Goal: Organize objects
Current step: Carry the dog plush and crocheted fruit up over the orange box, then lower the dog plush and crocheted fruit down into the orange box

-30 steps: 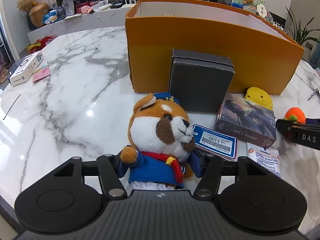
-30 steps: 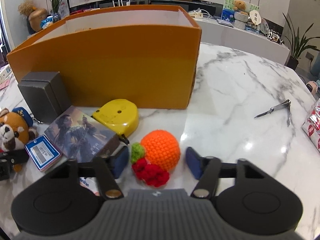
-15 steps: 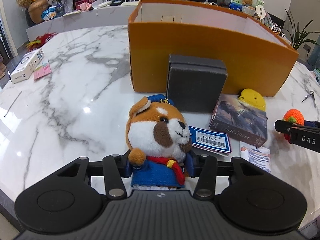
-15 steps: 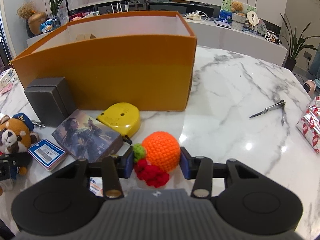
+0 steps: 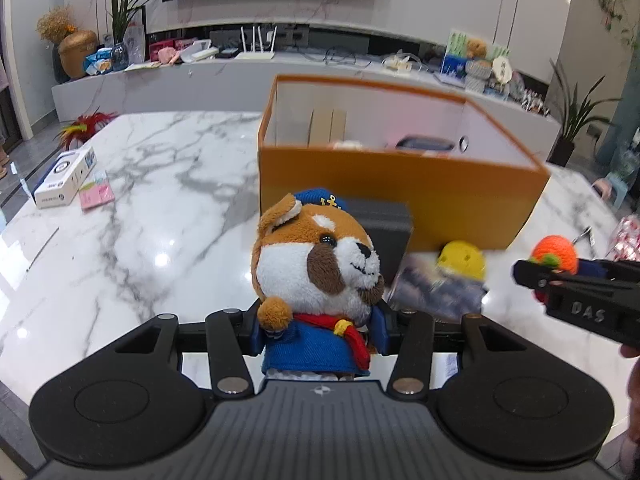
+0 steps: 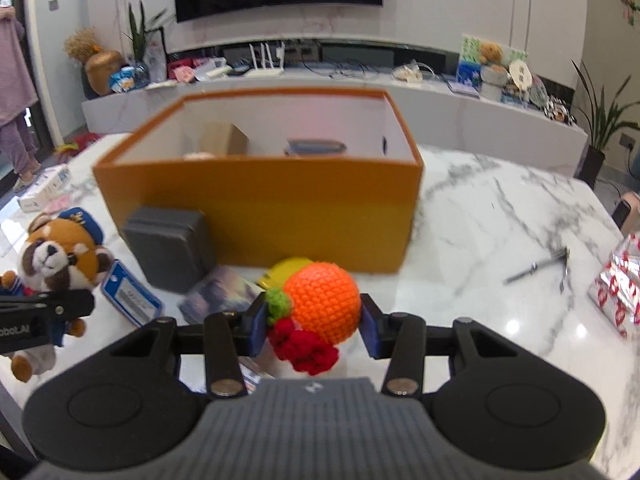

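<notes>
Surface: white marble table (image 5: 168,216) with grey veining, in a living room; dark screen on the far wall, long low counter beneath it cluttered with small items.
Box: open orange box (image 6: 260,200) stands mid-table, white inside; a brown carton and a dark flat item lie in it (details blurred).
Left gripper (image 5: 320,334): jaws pinched on the blue-jacketed body of a plush dog (image 5: 316,264); they have just been closing, with the toy between them. Toy is upright, sailor cap on, red scarf, clear of the table in the right wrist view.
Right gripper (image 6: 314,326): jaws clamped on either side of a crocheted orange ball (image 6: 322,302) with a green tuft and red knit trailing below; held above the table, in front of the box's near wall.
Table, near box: dark grey case (image 6: 168,248) upright against the orange wall; yellow tape measure (image 5: 460,258) and a picture card box (image 5: 436,292) beside it (both smeared by blur); blue price tag (image 6: 130,294) lying flat.
Table, far right: folding metal tool (image 6: 538,266) well apart from the box; red-and-silver wrapped parcel (image 6: 618,288) at the edge.
Table, far left: white carton (image 5: 64,176) with pink sticky notes (image 5: 96,196) just beside it.
Bystander: a person in pink clothing (image 6: 14,80) stands at the left edge of the right wrist view.
</notes>
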`<state>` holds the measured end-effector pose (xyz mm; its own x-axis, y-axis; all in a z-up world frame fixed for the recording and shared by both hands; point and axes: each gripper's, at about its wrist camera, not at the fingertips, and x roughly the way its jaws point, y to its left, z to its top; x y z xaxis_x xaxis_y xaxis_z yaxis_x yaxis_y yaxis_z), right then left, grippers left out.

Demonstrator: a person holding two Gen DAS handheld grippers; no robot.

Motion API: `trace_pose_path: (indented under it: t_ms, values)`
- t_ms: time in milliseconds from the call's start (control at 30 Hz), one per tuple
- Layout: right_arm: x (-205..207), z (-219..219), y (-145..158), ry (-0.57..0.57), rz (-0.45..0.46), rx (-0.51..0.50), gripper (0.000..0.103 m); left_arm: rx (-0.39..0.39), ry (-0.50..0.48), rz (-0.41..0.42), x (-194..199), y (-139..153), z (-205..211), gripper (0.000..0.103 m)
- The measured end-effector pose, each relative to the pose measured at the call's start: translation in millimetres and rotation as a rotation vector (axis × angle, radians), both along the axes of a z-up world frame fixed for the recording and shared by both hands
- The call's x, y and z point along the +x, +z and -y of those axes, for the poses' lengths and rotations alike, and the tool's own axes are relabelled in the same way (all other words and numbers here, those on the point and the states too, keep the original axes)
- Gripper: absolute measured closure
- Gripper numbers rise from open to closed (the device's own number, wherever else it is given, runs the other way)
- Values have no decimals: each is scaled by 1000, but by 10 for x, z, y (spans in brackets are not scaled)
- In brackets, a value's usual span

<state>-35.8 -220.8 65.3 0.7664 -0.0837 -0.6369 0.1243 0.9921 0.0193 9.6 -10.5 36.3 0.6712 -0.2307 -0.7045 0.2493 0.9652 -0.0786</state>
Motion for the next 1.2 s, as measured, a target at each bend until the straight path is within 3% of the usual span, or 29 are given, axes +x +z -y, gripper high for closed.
trace_pose_path:
  t_ms: [233, 333, 433, 567, 733, 1000, 1200]
  values:
    - [-4, -121, 408, 1, 104, 29, 55, -62, 3, 81, 96, 384, 55, 47]
    - [100, -155, 653, 7, 161, 45, 55, -67, 26, 157, 216, 612, 143, 47]
    - [244, -115, 880, -9, 214, 57, 55, -95, 54, 196, 436, 783, 209, 47]
    - [563, 53, 1005, -47, 241, 87, 55, -139, 67, 184, 847, 787, 279, 47]
    - [1058, 214, 848, -74, 203, 109, 55, -124, 77, 126, 1384, 559, 380, 47]
    - [1588, 392, 400, -84, 99, 173, 55, -117, 69, 78, 1834, 334, 477, 47]
    - [1798, 532, 201, -98, 39, 170, 55, -43, 91, -3, 2042, 163, 564, 47]
